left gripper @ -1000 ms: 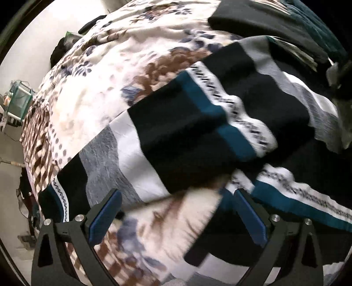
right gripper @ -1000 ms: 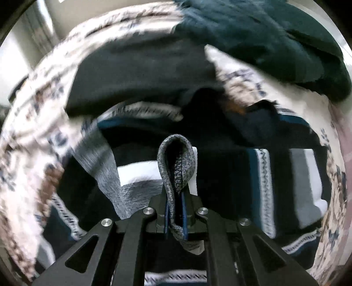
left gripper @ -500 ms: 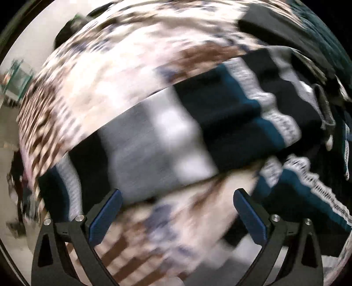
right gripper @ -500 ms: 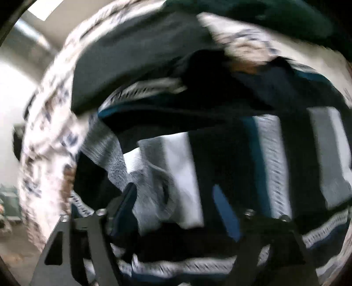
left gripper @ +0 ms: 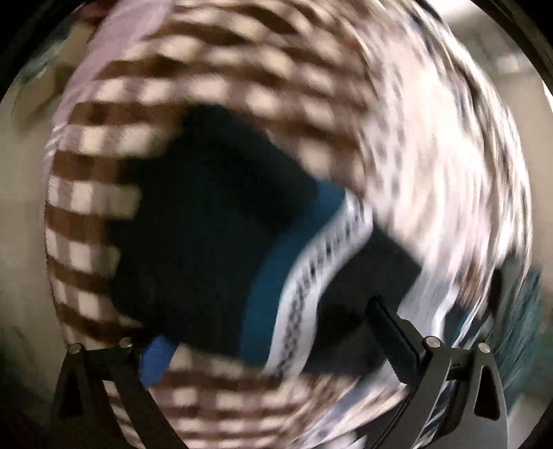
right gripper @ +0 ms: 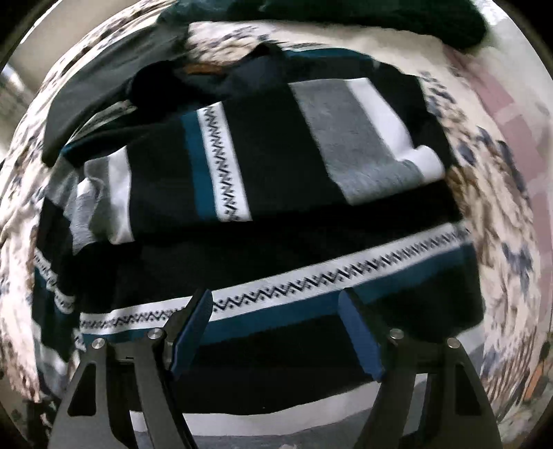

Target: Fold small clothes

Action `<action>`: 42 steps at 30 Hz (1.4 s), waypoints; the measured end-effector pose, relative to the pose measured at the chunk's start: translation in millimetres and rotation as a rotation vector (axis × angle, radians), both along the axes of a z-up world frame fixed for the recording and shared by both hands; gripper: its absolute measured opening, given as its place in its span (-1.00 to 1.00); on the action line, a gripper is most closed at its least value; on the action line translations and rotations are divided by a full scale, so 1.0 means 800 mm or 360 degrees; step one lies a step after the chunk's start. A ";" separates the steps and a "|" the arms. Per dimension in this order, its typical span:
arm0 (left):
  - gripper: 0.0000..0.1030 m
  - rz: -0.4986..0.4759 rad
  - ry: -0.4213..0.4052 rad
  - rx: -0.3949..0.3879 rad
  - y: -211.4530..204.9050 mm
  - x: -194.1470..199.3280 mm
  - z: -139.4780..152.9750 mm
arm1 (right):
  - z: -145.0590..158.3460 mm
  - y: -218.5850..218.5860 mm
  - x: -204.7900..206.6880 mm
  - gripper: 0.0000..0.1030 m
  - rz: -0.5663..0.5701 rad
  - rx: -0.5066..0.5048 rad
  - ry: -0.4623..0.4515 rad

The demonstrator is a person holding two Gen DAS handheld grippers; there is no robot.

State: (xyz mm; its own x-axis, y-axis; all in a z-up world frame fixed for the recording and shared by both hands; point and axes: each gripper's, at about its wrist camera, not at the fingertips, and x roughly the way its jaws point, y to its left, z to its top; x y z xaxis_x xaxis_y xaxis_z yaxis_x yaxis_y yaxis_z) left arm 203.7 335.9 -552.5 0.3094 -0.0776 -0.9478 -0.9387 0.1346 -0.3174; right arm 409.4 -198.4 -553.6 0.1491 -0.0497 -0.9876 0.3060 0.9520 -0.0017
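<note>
The right gripper [right gripper: 274, 331] points straight down over the bed, its blue-padded jaws spread wide and opening further; nothing sits between them, and the pads hang just above the cloth without pressing on it. Right under it lies the black knitted sweater with teal, white zigzag, grey and white stripes [right gripper: 262, 179], spread across the covers with one sleeve folded flat over the chest so its stripes run crosswise to the body's bands. Beyond the sweater's collar a flat dark grey garment [right gripper: 100, 86] lies on the bed, and farther still a heap of dark teal fabric [right gripper: 363, 13] sits at the far edge. The cream bedspread with brown and blue flowers [right gripper: 497, 193] shows all round.

The left gripper [left gripper: 273, 342] is tilted steeply down, and its view is badly smeared. Its jaws stand wide apart with nothing gripped. Just ahead of them a black end of the sweater with its teal and white band [left gripper: 221, 221] lies on a brown-and-cream checked stretch of the bedding [left gripper: 214, 72].
</note>
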 end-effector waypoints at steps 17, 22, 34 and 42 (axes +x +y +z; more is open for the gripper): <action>-0.89 -0.0819 -0.0043 0.1008 -0.084 0.149 0.149 | 0.005 0.005 0.038 0.73 0.0118 -0.0244 0.0001; -0.89 -0.1260 -0.0279 0.1080 -0.205 0.211 0.192 | 0.009 -0.035 0.032 0.73 0.0057 -0.0118 -0.0010; -0.89 -0.2234 -0.0632 0.0815 -0.636 0.320 0.176 | -0.010 -0.233 -0.016 0.73 -0.0313 -0.0075 0.0111; -0.76 -0.2516 -0.0495 0.0636 -0.769 0.331 0.101 | -0.003 -0.320 -0.025 0.74 -0.0371 -0.0019 0.0079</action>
State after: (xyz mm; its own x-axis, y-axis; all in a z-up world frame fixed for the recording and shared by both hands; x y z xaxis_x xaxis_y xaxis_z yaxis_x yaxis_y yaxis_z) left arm 468.8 -279.3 -472.1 0.3357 -0.2618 -0.9048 0.2841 0.9440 -0.1677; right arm 389.6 -454.8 -555.9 0.0833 -0.0890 -0.9925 0.5170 0.8553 -0.0333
